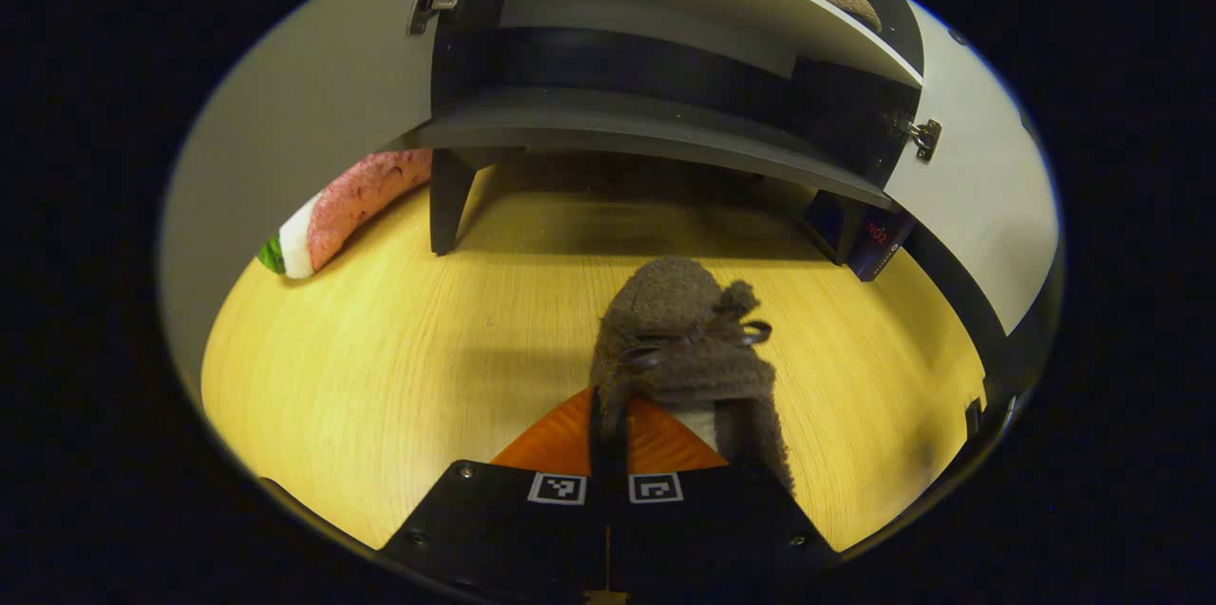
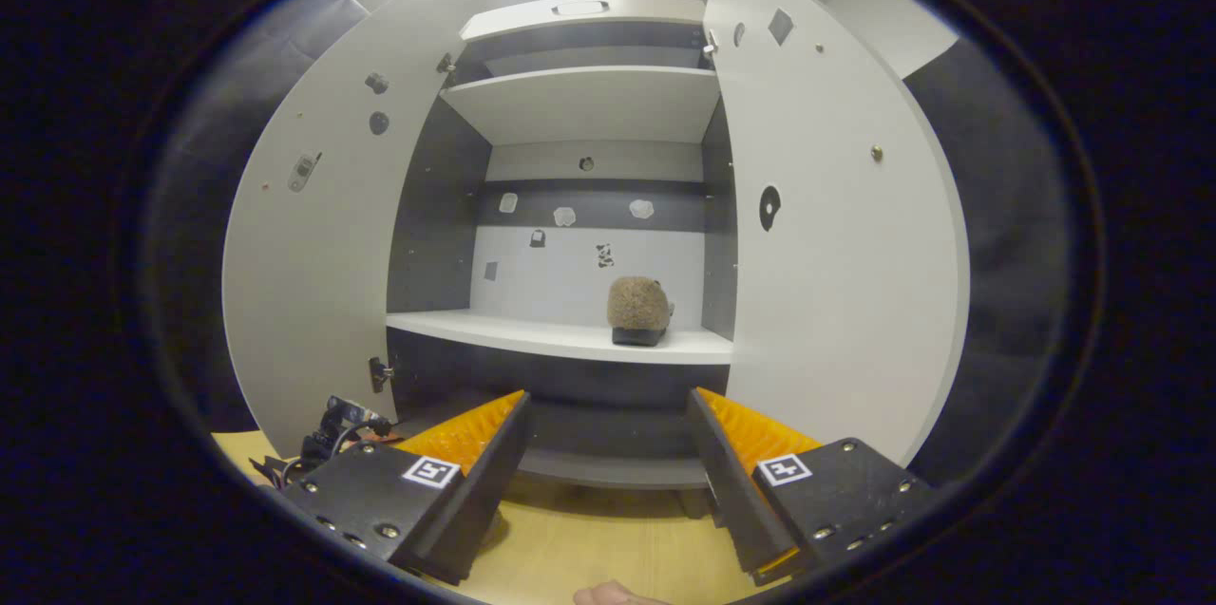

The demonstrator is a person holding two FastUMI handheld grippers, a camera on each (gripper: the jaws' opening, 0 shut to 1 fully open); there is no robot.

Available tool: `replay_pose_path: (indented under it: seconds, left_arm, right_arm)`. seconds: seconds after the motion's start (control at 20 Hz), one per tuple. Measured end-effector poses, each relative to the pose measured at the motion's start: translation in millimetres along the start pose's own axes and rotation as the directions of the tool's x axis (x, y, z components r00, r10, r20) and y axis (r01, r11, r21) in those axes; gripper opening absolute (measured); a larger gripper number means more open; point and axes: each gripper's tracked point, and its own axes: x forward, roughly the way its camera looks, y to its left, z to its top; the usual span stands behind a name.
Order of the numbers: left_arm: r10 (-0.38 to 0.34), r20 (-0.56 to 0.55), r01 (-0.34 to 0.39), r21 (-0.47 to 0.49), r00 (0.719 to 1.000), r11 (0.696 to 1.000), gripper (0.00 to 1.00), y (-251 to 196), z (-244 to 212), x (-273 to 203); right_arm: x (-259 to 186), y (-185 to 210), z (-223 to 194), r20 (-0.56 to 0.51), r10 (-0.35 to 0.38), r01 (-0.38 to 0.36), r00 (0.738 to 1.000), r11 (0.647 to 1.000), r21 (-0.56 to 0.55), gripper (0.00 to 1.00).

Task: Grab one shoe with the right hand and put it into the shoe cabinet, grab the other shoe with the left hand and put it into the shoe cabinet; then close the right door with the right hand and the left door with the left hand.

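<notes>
Shoe cabinet (image 1: 608, 125) wide open, both doors swung out, so start on the left. There's the left door (image 1: 285, 130), pale and broad, with a pink-and-white cushion-like thing (image 1: 342, 206) lying on the wooden table (image 1: 380, 349) beneath it. Moving across: the left gripper (image 1: 608, 415) has its orange fingers (image 1: 556, 439) pinched together on the heel edge of the fuzzy brown shoe (image 1: 679, 339), toe aimed at the cabinet. The shoe looks close to the table, low against the bottom shelf edge. My read: it needs to come up cleanly before going forward, toe first, so the soft upper doesn't catch the shelf lip, and only be released once the sole sits flat.

Further right, the other shoe (image 2: 638, 311) is already parked on the white shelf (image 2: 560, 337), toward the right side. The right gripper (image 2: 608, 453) hangs before the cabinet, fingers spread wide and empty, beside the right door (image 2: 836, 254). Leave room alongside that shoe.
</notes>
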Motion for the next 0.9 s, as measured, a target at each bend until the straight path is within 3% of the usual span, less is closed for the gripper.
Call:
replay_pose_path:
  seconds: [0.25,0.55,0.9]
  left_arm:
    - [0.013,0.217,-0.037,0.103,0.976,0.994,0.02,-17.3,64.3,-49.5]
    - [0.017,0.378,-0.065,0.115,0.925,0.991,0.02,-35.5,133.8,-97.7]
    - [0.019,0.558,-0.082,0.088,0.83,0.993,0.02,-56.9,243.6,-147.0]
  right_arm:
    - [-1.7,-19.7,-7.9,-0.026,-0.028,0.029,0.999,1.0,0.006,0.98]
    - [-8.7,-37.9,0.7,-0.014,-0.044,0.044,0.999,0.998,0.036,0.98]
    - [-13.4,-39.4,25.4,0.03,0.011,-0.013,1.0,0.999,0.049,0.98]
